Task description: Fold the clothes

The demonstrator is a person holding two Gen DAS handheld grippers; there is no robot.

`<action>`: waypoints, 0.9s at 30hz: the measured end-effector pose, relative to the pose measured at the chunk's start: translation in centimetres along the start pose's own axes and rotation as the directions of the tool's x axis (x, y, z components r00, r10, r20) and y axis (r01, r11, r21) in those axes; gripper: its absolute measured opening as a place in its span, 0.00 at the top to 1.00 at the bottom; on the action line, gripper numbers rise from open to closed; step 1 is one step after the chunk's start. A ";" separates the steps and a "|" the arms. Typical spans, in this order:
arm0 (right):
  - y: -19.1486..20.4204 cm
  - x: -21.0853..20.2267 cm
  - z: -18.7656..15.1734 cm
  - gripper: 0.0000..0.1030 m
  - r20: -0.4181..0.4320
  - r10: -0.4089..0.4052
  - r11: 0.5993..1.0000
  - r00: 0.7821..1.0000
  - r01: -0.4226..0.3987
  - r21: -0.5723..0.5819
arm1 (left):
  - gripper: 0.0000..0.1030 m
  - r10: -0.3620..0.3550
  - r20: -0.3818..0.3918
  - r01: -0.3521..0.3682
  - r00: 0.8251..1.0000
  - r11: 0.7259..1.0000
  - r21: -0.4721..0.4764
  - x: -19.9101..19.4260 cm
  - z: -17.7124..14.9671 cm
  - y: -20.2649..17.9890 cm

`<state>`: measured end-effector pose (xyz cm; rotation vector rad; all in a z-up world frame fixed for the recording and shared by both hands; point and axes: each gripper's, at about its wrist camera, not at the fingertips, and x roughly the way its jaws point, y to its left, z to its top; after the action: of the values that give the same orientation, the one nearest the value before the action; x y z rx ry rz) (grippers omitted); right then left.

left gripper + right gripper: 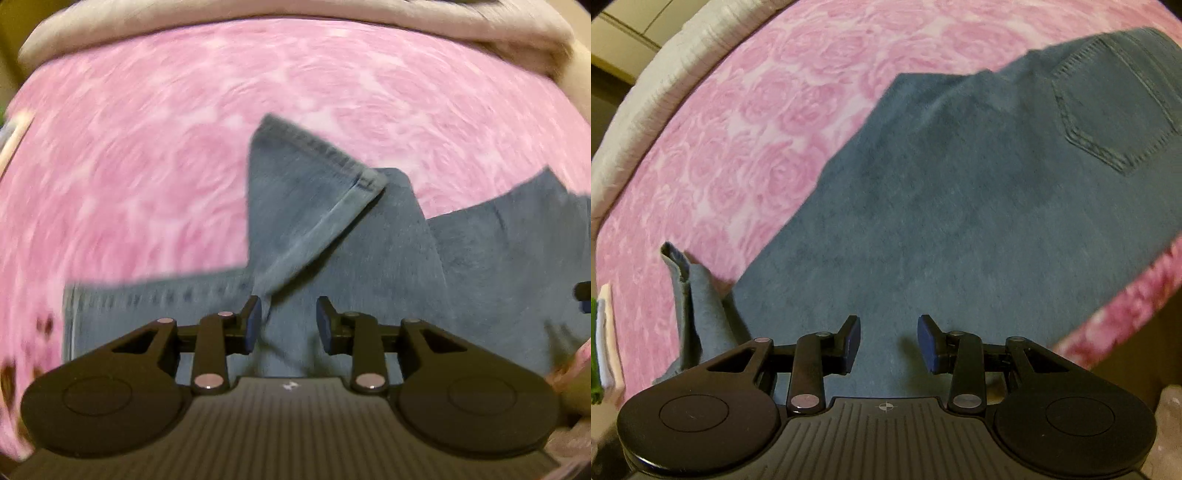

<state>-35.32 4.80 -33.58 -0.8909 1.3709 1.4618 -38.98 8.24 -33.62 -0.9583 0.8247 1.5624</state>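
Observation:
Blue jeans (960, 203) lie spread on a pink rose-patterned bedspread (738, 129), with a back pocket (1115, 110) facing up at the far right. In the left wrist view a trouser leg (314, 206) is folded back over the jeans, its stitched hem pointing away. My left gripper (290, 321) hovers just over the base of that fold with its jaws apart; the pads press on nothing. My right gripper (888, 343) stands open above the flat denim, nothing between its fingers. The same raised leg end (679, 273) shows at the left of the right wrist view.
A grey blanket (665, 74) runs along the far edge of the bed. A small stack of folded clothes (605, 339) sits at the left edge. The bedspread's near edge (1126, 295) drops off at the right. The left wrist view is blurred.

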 end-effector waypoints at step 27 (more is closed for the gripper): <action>3.2 3.5 -1.7 0.63 -0.130 -0.063 0.993 0.990 0.048 -0.112 | 0.89 0.072 0.053 0.002 0.996 0.572 -0.821 -6.5 -18.7 29.1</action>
<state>-39.58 3.70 -36.01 -1.1046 1.3619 1.4674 -63.93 -16.46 -35.23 -1.5239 -0.0274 2.0495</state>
